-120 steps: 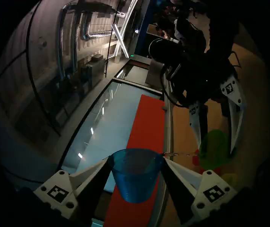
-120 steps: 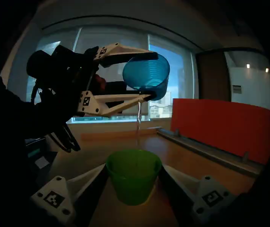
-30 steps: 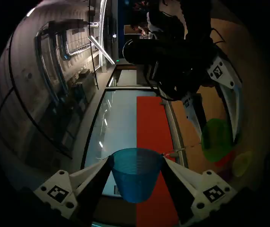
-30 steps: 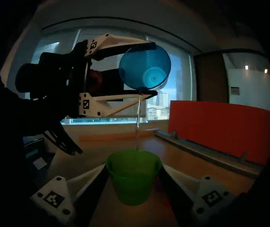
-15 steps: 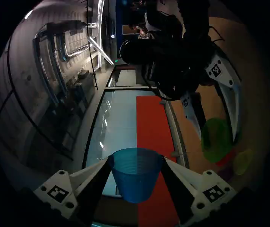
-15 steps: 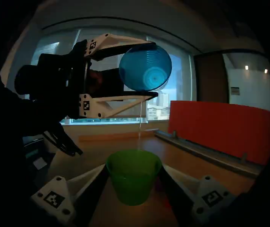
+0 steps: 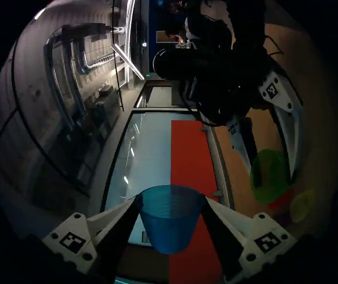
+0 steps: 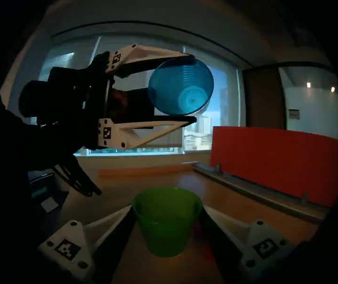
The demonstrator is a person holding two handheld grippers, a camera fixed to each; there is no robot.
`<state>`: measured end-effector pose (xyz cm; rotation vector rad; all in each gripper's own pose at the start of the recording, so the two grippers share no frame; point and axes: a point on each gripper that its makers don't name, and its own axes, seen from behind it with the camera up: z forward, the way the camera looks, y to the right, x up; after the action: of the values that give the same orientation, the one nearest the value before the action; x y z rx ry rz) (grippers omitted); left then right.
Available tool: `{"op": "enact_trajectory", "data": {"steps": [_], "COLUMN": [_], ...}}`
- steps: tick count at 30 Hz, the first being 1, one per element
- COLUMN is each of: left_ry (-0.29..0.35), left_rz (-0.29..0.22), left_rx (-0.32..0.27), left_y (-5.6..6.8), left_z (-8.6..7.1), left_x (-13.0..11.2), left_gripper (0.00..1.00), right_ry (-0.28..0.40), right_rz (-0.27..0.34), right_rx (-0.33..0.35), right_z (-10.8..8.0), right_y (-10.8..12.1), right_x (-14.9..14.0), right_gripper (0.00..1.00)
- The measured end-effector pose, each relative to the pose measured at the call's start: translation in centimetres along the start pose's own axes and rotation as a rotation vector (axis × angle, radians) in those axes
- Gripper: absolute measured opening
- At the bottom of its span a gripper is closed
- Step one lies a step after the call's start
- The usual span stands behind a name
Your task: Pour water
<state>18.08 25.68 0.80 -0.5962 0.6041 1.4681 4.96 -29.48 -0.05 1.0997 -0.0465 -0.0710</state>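
Note:
My left gripper [image 7: 170, 222] is shut on a blue cup [image 7: 170, 223], held on its side. In the right gripper view that blue cup [image 8: 181, 86] shows its base, tipped above and behind the green cup, between the left gripper's white fingers [image 8: 140, 128]. No water stream shows below it now. My right gripper [image 8: 167, 222] is shut on a green cup [image 8: 167, 218], upright above the wooden table [image 8: 121, 189]. From the left gripper view, the green cup [image 7: 269, 176] sits at the right between the right gripper's fingers [image 7: 244, 142].
A red partition [image 8: 282, 158] runs along the table's right side, with a metal rail [image 8: 259, 191] at its foot. Large windows [image 8: 74, 71] stand behind. A person's dark sleeve and hand [image 8: 36, 137] hold the left gripper. A yellow thing [image 7: 302, 206] and a red one [image 7: 282, 201] lie near the green cup.
The thin water stream from the blue cup into the green cup has stopped. The blue cup stays tipped with its base toward the right gripper's camera. Both grippers hold nearly still.

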Motion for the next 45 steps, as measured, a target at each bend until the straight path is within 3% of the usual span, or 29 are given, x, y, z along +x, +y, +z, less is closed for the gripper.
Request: {"op": "enact_trajectory", "data": {"steps": [9,27,45], "left_ry": [-0.008,-0.013,0.038], "left_rz": [-0.242,-0.734,-1.234], "left_rx": [-0.017,0.004,-0.041], "left_y": [0.9,0.8,1.6], "left_z": [-0.1,0.0,-0.3], "left_x": [-1.2,-3.6,-3.5], "left_gripper": [0.88,0.87,0.87], "right_ry": [0.003,0.010,0.022], "right_rz": [-0.001,-0.007,-0.009], "right_rx": [-0.006,-0.020,-0.033], "right_z": [-0.3,-0.6,-1.1], "right_y": [0.2,0.4,0.8], "right_x": [0.0,0.7,0.7], "right_gripper": [0.90,0.90,0.90]}}
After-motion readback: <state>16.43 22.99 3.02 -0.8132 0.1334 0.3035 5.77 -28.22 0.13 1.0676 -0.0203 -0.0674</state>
